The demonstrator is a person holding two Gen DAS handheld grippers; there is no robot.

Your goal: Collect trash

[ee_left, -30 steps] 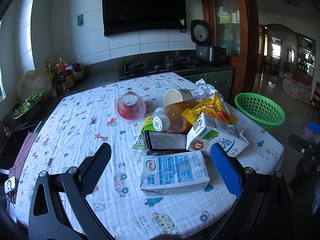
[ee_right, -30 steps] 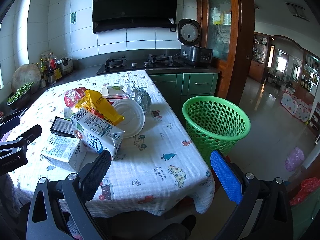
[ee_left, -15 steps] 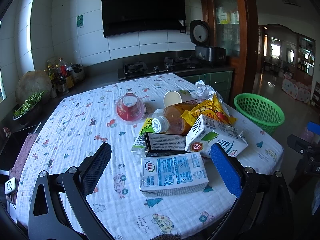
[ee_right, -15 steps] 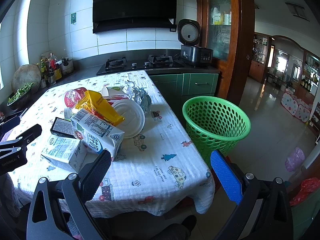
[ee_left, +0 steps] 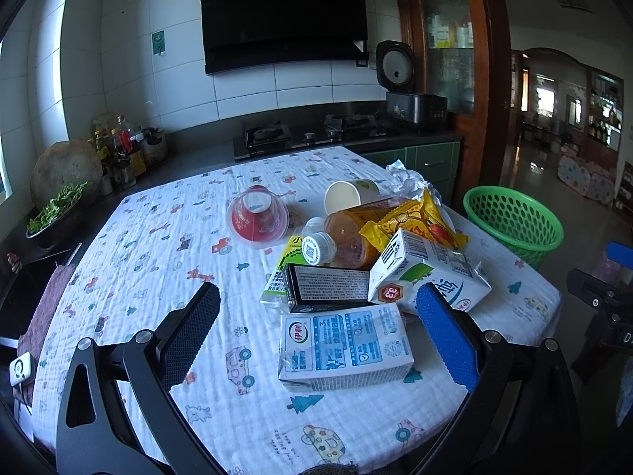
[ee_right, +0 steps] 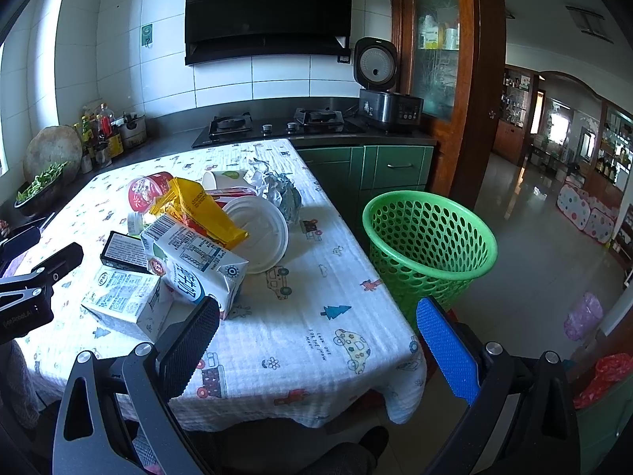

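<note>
Clearly, the trash is gathered in one loose pile near the tabletop (ee_right: 316, 316) edge closest to the green basket (ee_right: 429, 245). At the front of the pile a blue-and-white milk carton (ee_left: 344, 350) is laid flat, with a second, gable-topped carton (ee_left: 429, 273) tilted just behind it, touching a flat black box (ee_left: 330, 287). Behind these a capped bottle of orange drink (ee_left: 344, 239), a yellow snack wrapper (ee_left: 411, 219), a paper cup (ee_left: 348, 196) on its side, an overturned red bowl (ee_left: 257, 217), a white plastic lid (ee_right: 261, 233) and crumpled foil (ee_right: 281, 190) are seen.

Nothing is held. The left gripper (ee_left: 316, 326) is hovered over the near edge with its jaws spread wide, the flat carton framed between them. The right gripper (ee_right: 318, 336) is held wide as well, beside the corner nearest the basket.

Judging by this, the task is barely begun: every piece is on the patterned cloth, and nothing can be made out in the basket, which is stood on the floor just off the tabletop's side edge.

The basket's bottom is hidden, and whatever lies under the wrapper cannot be made out.
</note>
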